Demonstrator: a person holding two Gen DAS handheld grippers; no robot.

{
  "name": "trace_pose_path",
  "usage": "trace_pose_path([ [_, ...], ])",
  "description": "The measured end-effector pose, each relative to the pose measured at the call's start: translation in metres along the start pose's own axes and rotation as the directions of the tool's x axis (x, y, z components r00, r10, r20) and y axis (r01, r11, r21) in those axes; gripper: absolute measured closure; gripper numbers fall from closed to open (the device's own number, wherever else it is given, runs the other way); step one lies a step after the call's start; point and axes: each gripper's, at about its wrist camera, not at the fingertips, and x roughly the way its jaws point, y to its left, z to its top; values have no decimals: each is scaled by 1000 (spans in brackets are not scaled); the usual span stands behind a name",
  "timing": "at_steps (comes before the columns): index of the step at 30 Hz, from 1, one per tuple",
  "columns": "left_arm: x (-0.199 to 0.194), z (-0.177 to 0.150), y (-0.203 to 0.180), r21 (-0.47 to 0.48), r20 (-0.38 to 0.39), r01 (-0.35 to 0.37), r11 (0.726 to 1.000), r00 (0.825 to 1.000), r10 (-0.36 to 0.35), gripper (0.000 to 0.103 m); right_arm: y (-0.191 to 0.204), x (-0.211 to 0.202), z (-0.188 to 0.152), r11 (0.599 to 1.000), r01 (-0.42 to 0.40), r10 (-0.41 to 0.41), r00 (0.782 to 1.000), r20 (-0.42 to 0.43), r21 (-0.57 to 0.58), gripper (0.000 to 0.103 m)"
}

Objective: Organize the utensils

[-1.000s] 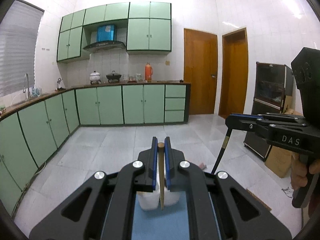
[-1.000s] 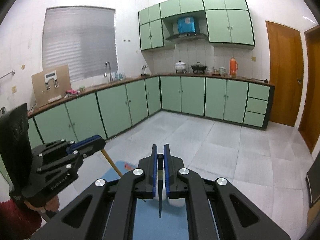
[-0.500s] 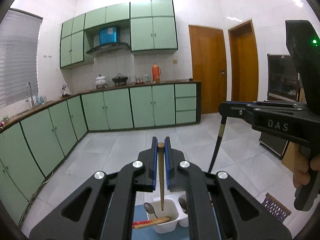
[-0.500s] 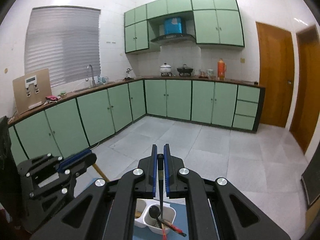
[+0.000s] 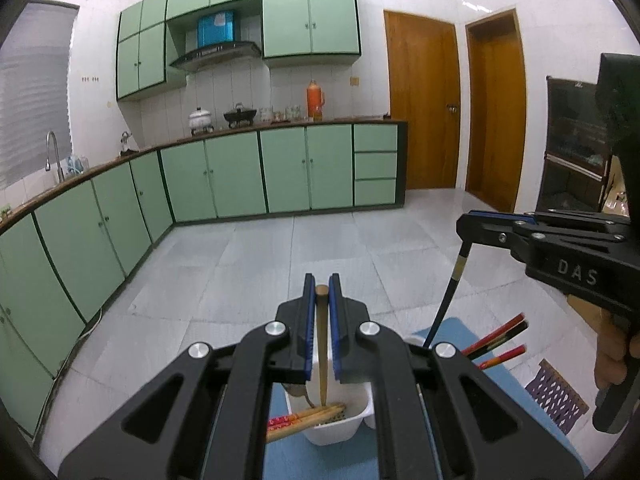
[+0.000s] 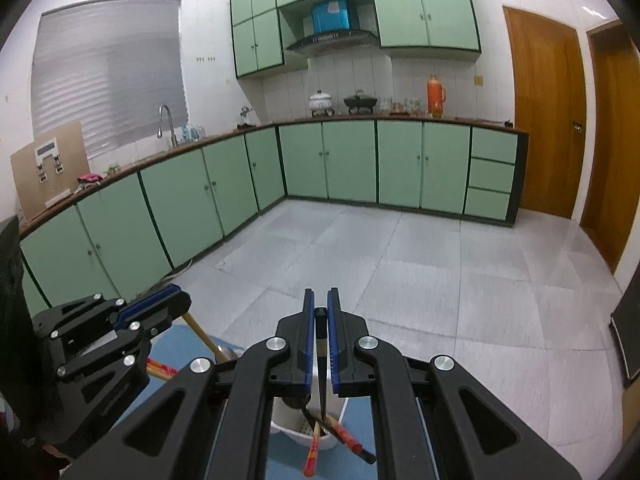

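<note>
Chopsticks are the job in both pictures.

Left wrist view first. The left gripper (image 5: 321, 284) has its two blue jaws squeezed tight on a wooden chopstick (image 5: 322, 344). The stick hangs down, and its tip is inside the white holder (image 5: 352, 420) on the blue mat (image 5: 452, 328). More brown and red chopsticks (image 5: 304, 420) lie in that part of the holder, leaning out over its near left edge. Off to the side, the right gripper (image 5: 466, 226) comes in from the right edge. It is clamped on a black chopstick (image 5: 446, 300) that slants down to the holder's right side. Red and black chopsticks (image 5: 500, 340) stick out from behind the gripper frame on that side. A hand (image 5: 612, 352) holds the right gripper's handle. Green cupboards (image 5: 280, 172) and two brown doors (image 5: 424, 108) stand at the back of the room.

Now the right wrist view. The right gripper (image 6: 319, 304) is shut tight on the black chopstick (image 6: 322, 364), which points down into the white holder (image 6: 296, 436). Red and black chopsticks (image 6: 340, 436) poke out of the holder toward the camera. On the left, the left gripper (image 6: 180, 300) pinches the wooden chopstick (image 6: 202, 336), which slants down toward the holder. The holder sits on the blue mat (image 6: 176, 344). Behind it is the grey tile floor (image 6: 440, 272).
</note>
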Motion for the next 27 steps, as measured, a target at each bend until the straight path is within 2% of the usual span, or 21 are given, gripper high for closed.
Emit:
trace_pose_path([
  [3, 8, -4, 6, -3, -33, -5, 1000, 999, 4, 95, -1, 7, -8, 1000, -6, 6, 999, -46, 1, 96],
  [5, 8, -3, 12, -18, -38, -6, 1000, 999, 5, 90, -4, 2, -9, 1000, -1, 1, 999, -37, 12, 86],
  [6, 8, -2, 13, -24, -37, -7, 1000, 999, 6, 79, -5, -1, -8, 1000, 0, 0, 1000, -29, 20, 81],
  [7, 5, 0, 16, -37, -29, -11, 999, 1000, 10, 66, -7, -6, -7, 999, 4, -3, 1000, -15, 34, 71],
  [8, 3, 1, 19, -46, -19, -14, 999, 1000, 14, 61, -10, -13, -6, 999, 10, -10, 1000, 2, 46, 65],
  [9, 0, 2, 20, -51, -10, -15, 999, 1000, 14, 60, -12, -16, -3, 999, 15, -16, 1000, 15, 52, 63],
  [11, -7, 6, 22, -50, 3, -19, 999, 1000, 19, 58, -16, -27, 0, 998, 30, -32, 999, 38, 59, 52],
  [13, -14, 8, 24, -57, 18, -27, 998, 999, 28, 46, -21, -37, 2, 997, 38, -42, 997, 58, 68, 47],
  [17, -36, 10, 26, -76, 73, -47, 996, 996, 52, 28, -28, -61, 0, 994, 54, -63, 993, 99, 96, 29],
  [18, -42, 9, 26, -75, 87, -55, 996, 994, 61, 23, -31, -65, -1, 993, 54, -65, 992, 106, 103, 28],
  [27, -84, -8, 18, -72, 119, -82, 994, 989, 90, 14, -27, -104, -35, 991, 34, -50, 991, 125, 129, 13],
])
